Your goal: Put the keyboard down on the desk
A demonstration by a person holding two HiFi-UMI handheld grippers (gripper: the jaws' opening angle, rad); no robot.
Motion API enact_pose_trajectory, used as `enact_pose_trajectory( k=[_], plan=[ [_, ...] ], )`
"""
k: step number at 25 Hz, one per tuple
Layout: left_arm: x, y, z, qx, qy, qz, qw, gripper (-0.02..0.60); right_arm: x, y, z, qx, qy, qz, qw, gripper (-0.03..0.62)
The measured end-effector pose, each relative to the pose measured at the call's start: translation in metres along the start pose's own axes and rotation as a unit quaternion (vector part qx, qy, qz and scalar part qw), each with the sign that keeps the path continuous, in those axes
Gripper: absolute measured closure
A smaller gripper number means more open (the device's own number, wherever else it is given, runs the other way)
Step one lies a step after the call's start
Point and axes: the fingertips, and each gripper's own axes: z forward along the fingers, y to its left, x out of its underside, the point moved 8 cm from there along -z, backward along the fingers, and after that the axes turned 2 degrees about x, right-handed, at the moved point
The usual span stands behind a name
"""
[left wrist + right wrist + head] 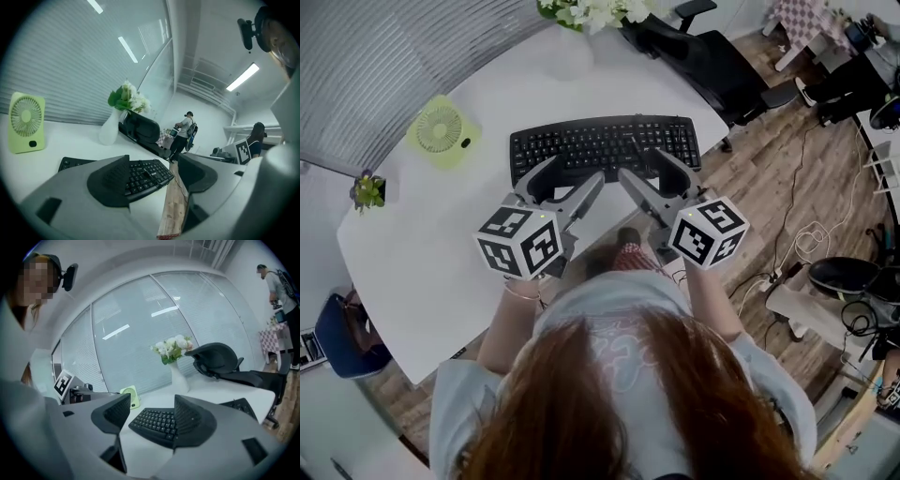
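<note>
A black keyboard [605, 145] lies flat on the white desk [422, 262], toward its far side. My left gripper [577, 171] hovers above the keyboard's near edge, jaws apart with nothing between them. Beside it my right gripper [639, 163] is likewise open and empty, over the keyboard's right half. In the left gripper view the keyboard [140, 176] shows below and beyond the left gripper [153, 161], apart from its pads. The right gripper view shows the keyboard [157, 423] between and beyond the spread jaws of the right gripper [153, 399], untouched.
A green desk fan [441, 129] stands at the desk's far left, a white vase with flowers [572, 37] at the far edge, a small potted plant [367, 190] at the left corner. A black office chair [703, 52] stands behind the desk. Cables lie on the wooden floor [769, 216] to the right.
</note>
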Motion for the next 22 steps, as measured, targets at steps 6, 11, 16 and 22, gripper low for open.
enact_pose_trajectory(
  k=[6, 11, 16, 22],
  plan=[
    [-0.02, -0.01, 0.0, -0.008, -0.027, 0.056, 0.998, 0.261, -0.025, 0.007, -0.002, -0.014, -0.024, -0.039, 0.999, 0.308],
    [-0.041, -0.017, 0.002, -0.002, -0.061, 0.073, 0.9955, 0.262, -0.045, 0.008, 0.0, -0.021, -0.047, -0.063, 0.997, 0.331],
    [-0.052, -0.029, 0.0, 0.006, -0.083, 0.086, 0.9928, 0.262, -0.058, 0.016, -0.006, -0.03, -0.067, -0.08, 0.994, 0.368],
    [-0.06, -0.035, 0.0, -0.002, -0.095, 0.115, 0.9888, 0.303, -0.068, 0.019, -0.004, -0.038, -0.075, -0.082, 0.993, 0.456]
  ],
)
